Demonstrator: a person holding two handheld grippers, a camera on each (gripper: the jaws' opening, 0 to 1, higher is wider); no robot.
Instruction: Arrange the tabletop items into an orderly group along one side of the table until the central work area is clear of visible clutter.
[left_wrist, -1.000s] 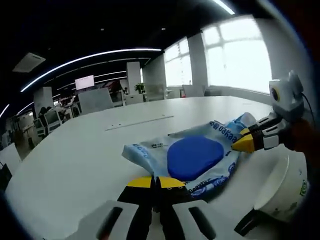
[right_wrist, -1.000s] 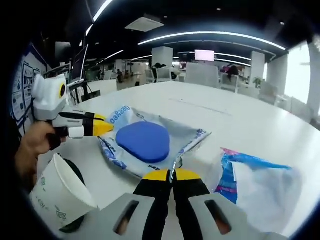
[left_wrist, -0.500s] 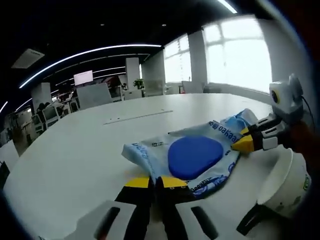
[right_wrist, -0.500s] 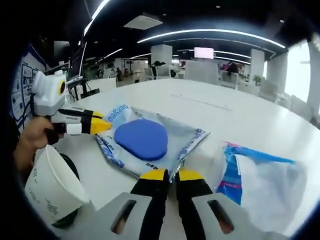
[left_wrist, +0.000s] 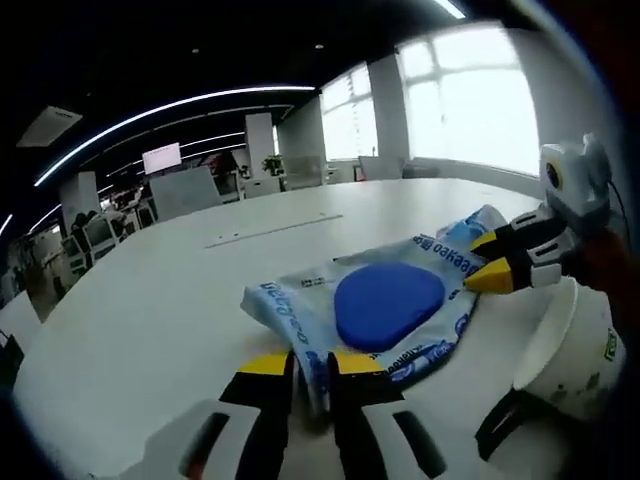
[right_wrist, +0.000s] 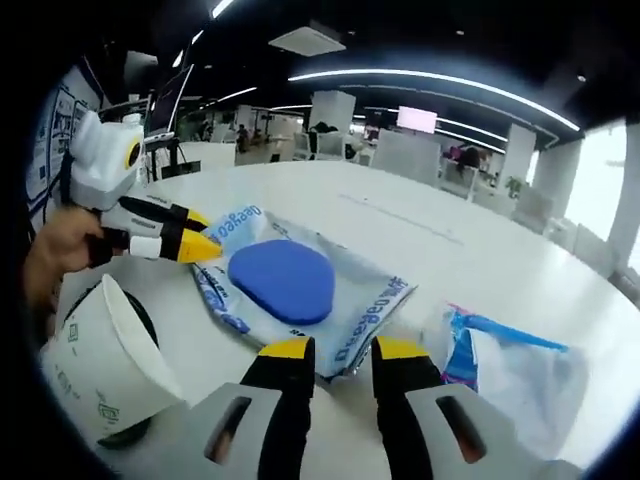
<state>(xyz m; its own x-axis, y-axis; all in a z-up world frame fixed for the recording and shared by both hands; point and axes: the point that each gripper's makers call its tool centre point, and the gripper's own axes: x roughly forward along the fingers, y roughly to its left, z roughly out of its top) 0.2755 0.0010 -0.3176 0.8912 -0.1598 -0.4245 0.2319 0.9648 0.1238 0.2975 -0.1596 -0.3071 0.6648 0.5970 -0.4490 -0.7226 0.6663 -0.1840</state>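
Note:
A crumpled blue-and-white plastic bag (left_wrist: 290, 300) (right_wrist: 372, 300) lies on the white table (left_wrist: 150, 300) with a flat blue disc (left_wrist: 388, 305) (right_wrist: 282, 280) on top of it. In the left gripper view, my left gripper (left_wrist: 310, 365) is open, its jaws on either side of the bag's near edge. My right gripper (left_wrist: 485, 262) comes in from the right, open at the bag's far corner. In the right gripper view, my right gripper (right_wrist: 342, 348) stands open over the bag's edge. The left gripper (right_wrist: 200, 233) is at the opposite corner, its jaws slightly apart.
A white paper cup (left_wrist: 570, 350) (right_wrist: 100, 360) lies tipped beside the bag. A second bag (right_wrist: 510, 370), blue, pink and white, lies to the right in the right gripper view. A hand (right_wrist: 50, 265) holds the left gripper. Office chairs and desks stand beyond the table.
Both grippers were shut on opposite edges of the bag; now the jaws of both have parted. The bag has settled flatter on the table.

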